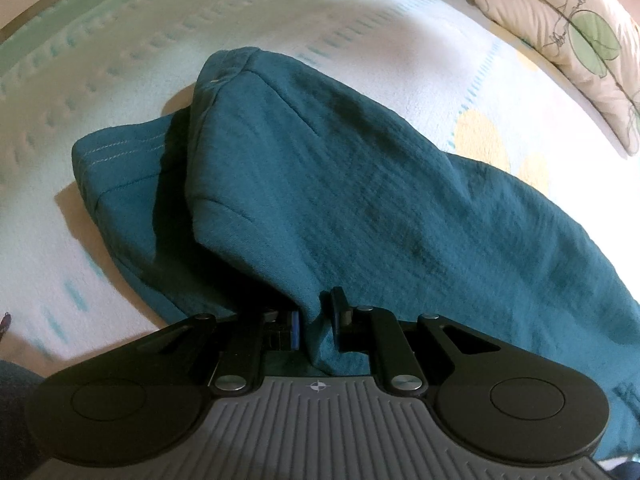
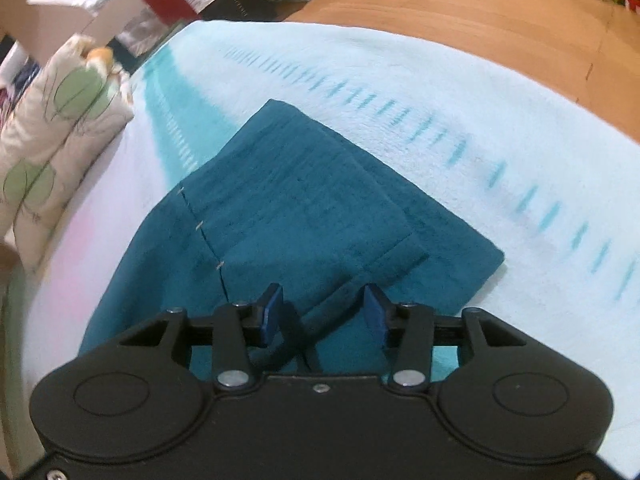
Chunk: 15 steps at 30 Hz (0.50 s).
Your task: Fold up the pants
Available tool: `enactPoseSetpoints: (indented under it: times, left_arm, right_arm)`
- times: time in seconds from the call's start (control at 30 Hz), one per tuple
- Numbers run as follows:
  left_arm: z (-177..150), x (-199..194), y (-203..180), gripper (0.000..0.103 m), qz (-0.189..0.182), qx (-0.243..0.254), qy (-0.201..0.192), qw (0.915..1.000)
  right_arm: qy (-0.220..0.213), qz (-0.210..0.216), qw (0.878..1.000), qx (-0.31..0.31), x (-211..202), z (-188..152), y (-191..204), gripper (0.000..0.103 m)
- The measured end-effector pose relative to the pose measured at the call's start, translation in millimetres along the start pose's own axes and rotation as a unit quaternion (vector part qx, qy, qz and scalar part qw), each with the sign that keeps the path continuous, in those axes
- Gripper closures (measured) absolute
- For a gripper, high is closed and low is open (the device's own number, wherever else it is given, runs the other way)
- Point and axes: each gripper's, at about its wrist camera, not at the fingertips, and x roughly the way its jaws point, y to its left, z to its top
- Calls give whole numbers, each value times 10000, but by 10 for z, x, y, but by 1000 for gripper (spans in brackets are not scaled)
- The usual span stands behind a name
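The teal pants [image 1: 320, 168] lie on the bed [image 1: 360, 32], half folded. The left gripper [image 1: 318, 320] pinches a fold of cloth; the right gripper [image 2: 322, 316] hangs spread above them. Next, probably, the held part must be carried across and laid flat.

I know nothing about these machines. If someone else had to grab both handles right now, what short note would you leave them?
Left gripper: shut on a bunch of the teal pants, holding a flap lifted over the lower layer.
Right gripper: open, holding nothing, poised over the folded end of the pants.
The pants lie on the pale blanket, a patterned pillow beside them.
Done: the pants are already partly folded.
Left: lay the lifted flap down, release, smooth.
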Motion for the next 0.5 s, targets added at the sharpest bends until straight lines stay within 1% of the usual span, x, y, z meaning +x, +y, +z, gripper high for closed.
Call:
enactPoseSetpoints:
  times: [0.03,0.07,0.1,0.13,0.2,0.27,0.3,0.4,0.5]
  left_arm:
    - [5,-4,3,89,-4,-5,4,10000]
    - [6,-4,8,89,-12,-15,8,10000]
    - [10,-4,14,89,-20,-30,14,10000]
    - [16,-10,23,89,-36,-54,17,10000]
    - [25,-32,66,90,-104,-212,12,9997]
    - [45,-79,111,95,-164,-341,5,9993]
    - [59,-118,121,95,-191,-353,-27,9992]
    - [129,-305,143,95,-311,-332,-242,9987]
    - [208,-421,136,95,-360,-184,-390,9984]
  right_arm:
    - [-8,-7,10000,24,21,3,13,49]
    - [-41,-54,10000,-24,34,6,30,60]
    - [-70,-121,9998,-142,34,7,61,75]
    - [-74,-155,9994,-295,27,12,102,92]
    - [-230,-163,9983,-514,-59,23,193,93]
    - [-459,-155,9956,-807,-185,42,294,95]
    - [-591,-159,9938,-923,-257,60,335,95]
    - [-937,-197,9893,-1097,-467,174,390,95]
    - [-1052,-292,9875,-1138,-547,311,354,95]
